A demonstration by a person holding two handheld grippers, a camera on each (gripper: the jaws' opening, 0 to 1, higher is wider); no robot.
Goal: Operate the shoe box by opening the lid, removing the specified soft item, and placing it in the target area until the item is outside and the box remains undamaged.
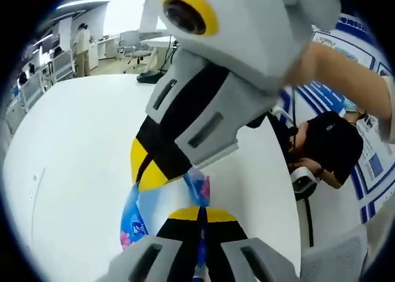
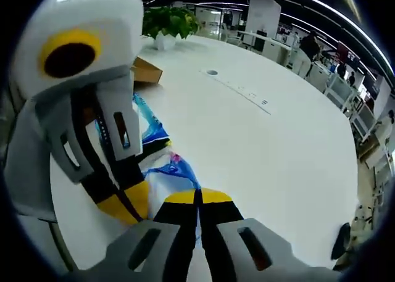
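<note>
Soft item: a thin, floppy blue, white and pink printed fabric piece point(image 1: 196, 192) was stretched just above the white table point(image 1: 74, 171), outside the box.
Handling: it looked light, limp and likely to slip; edges seemed the safest hold.
Left gripper point(image 1: 202, 215): jaws together, clamped on one edge.
Right gripper point(image 2: 199, 197): jaws together, clamped on the opposite edge.
Box: a brown cardboard shoe box point(image 2: 147, 71) sat behind, mostly hidden.
Unclear: the fabric's full shape.
</note>
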